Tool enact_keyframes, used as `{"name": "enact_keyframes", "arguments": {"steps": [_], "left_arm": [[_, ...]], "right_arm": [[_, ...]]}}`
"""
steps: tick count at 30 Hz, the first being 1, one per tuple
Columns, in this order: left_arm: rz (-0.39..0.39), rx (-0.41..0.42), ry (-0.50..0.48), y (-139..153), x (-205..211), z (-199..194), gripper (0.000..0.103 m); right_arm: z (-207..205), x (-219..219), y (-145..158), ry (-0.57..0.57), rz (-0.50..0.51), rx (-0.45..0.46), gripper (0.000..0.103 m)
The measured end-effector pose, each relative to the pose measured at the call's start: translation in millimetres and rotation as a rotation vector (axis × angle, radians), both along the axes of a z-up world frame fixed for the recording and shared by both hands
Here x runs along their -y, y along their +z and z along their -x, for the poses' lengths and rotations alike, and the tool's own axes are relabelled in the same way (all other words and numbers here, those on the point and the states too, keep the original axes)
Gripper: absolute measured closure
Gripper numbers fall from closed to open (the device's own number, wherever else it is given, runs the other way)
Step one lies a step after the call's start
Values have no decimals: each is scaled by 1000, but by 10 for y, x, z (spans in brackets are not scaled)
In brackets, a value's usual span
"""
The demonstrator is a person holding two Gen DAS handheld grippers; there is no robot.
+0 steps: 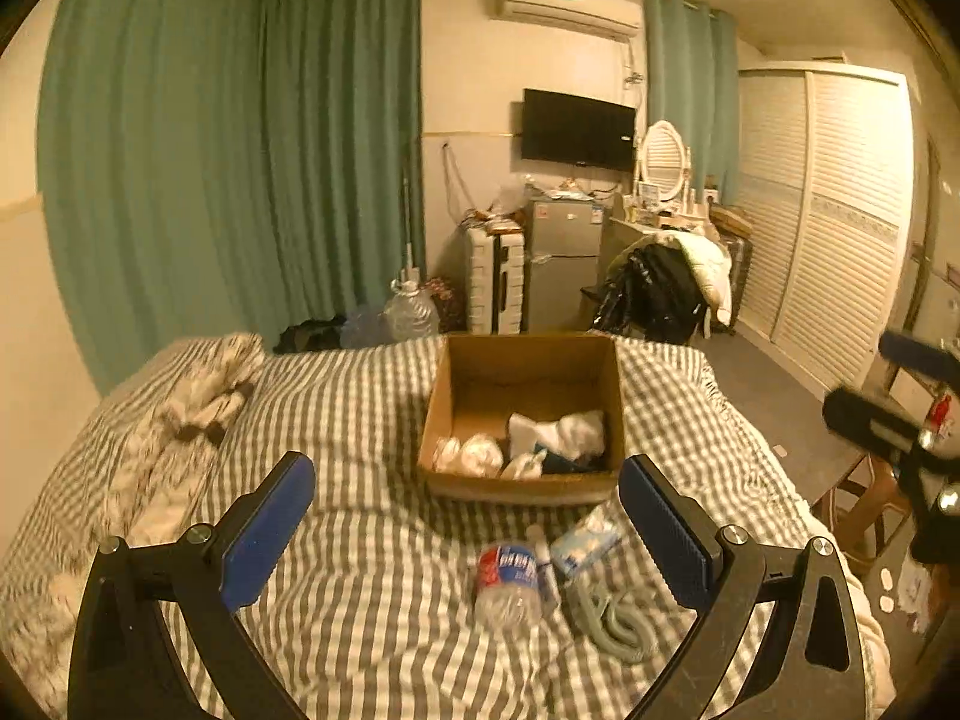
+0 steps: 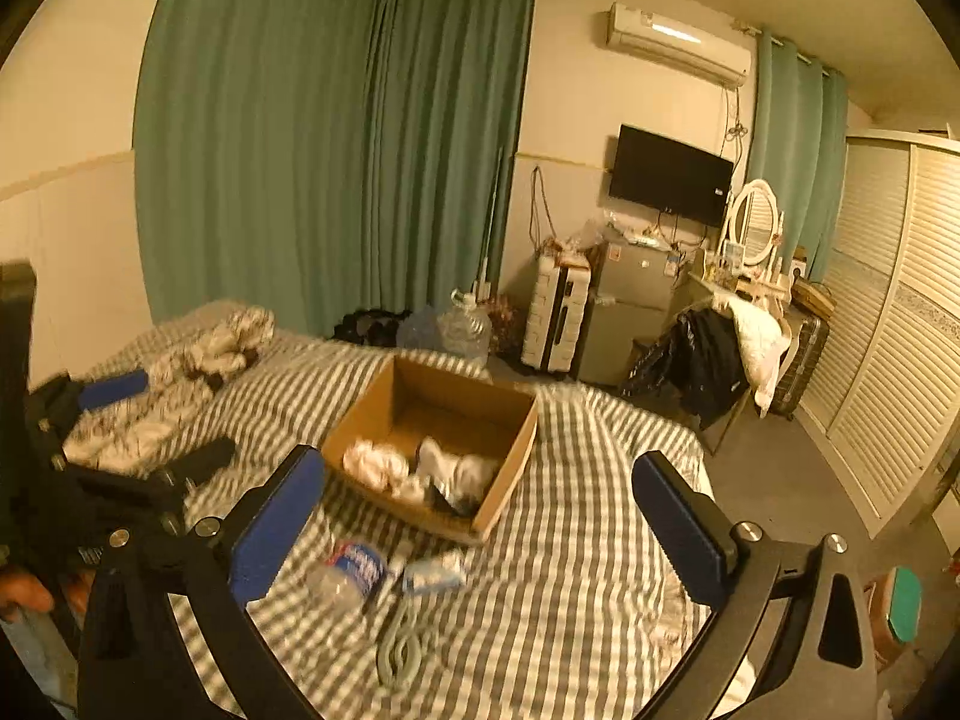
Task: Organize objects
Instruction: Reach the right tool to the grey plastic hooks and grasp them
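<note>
Box (image 1: 438,396) already had some white bundles (image 1: 474,455); bottle (image 1: 507,582), packet (image 1: 585,545), cord (image 1: 618,624) sat near it, left gripper (image 1: 467,531) and right gripper (image 2: 480,531) both wide open, empty

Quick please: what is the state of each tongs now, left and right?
Left tongs: open, holding nothing.
Right tongs: open, holding nothing.

We see an open cardboard box (image 1: 522,414) upright on the striped bed, holding crumpled white items (image 1: 558,432). Just before it lie a plastic bottle (image 1: 507,582) on its side, a tissue packet (image 1: 585,546) and a coiled grey cable (image 1: 612,621).
</note>
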State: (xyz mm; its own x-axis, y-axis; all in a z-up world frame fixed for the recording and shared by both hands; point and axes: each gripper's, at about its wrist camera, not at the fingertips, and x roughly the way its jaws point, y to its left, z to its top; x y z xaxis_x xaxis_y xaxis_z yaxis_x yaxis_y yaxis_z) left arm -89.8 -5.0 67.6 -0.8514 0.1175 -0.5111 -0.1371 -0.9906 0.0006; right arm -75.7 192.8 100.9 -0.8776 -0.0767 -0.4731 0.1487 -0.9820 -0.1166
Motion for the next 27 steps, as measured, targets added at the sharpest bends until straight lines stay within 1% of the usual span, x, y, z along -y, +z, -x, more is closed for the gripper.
{"name": "enact_keyframes", "arguments": {"steps": [4, 8, 10, 12, 13, 17, 19, 20, 22, 23, 24, 27], "left_arm": [[-12, 23, 58, -374, 139, -130, 0], [-14, 67, 79, -739, 182, -197, 0], [3, 95, 100, -928, 159, -163, 0], [31, 141, 103, -1123, 118, -93, 0], [42, 155, 106, -1194, 108, -66, 0], [87, 180, 128, -1412, 79, 12, 0], [99, 190, 137, -1488, 89, 38, 0], [99, 198, 138, -1519, 97, 48, 0], [90, 220, 136, -1581, 113, 81, 0], [87, 228, 135, -1603, 119, 89, 0], [84, 237, 135, -1625, 125, 102, 0], [73, 261, 132, -1688, 147, 128, 0]], "right_arm": [[-115, 15, -395, -2, 3, 27, 0], [-98, 18, -845, -5, 15, 67, 0], [12, 39, -1110, -10, 23, 124, 0], [150, 50, -1417, -12, 29, 200, 0], [199, 54, -1505, -13, 24, 220, 0], [408, 109, -1976, -21, -13, 323, 1], [476, 130, -2138, -17, -23, 370, 9], [514, 147, -2208, -8, -28, 397, 11], [589, 202, -2347, 13, -33, 446, 20], [620, 237, -2403, 23, -38, 468, 23], [651, 269, -2455, 34, -43, 488, 25], [737, 373, -2569, 64, -59, 535, 25]]}}
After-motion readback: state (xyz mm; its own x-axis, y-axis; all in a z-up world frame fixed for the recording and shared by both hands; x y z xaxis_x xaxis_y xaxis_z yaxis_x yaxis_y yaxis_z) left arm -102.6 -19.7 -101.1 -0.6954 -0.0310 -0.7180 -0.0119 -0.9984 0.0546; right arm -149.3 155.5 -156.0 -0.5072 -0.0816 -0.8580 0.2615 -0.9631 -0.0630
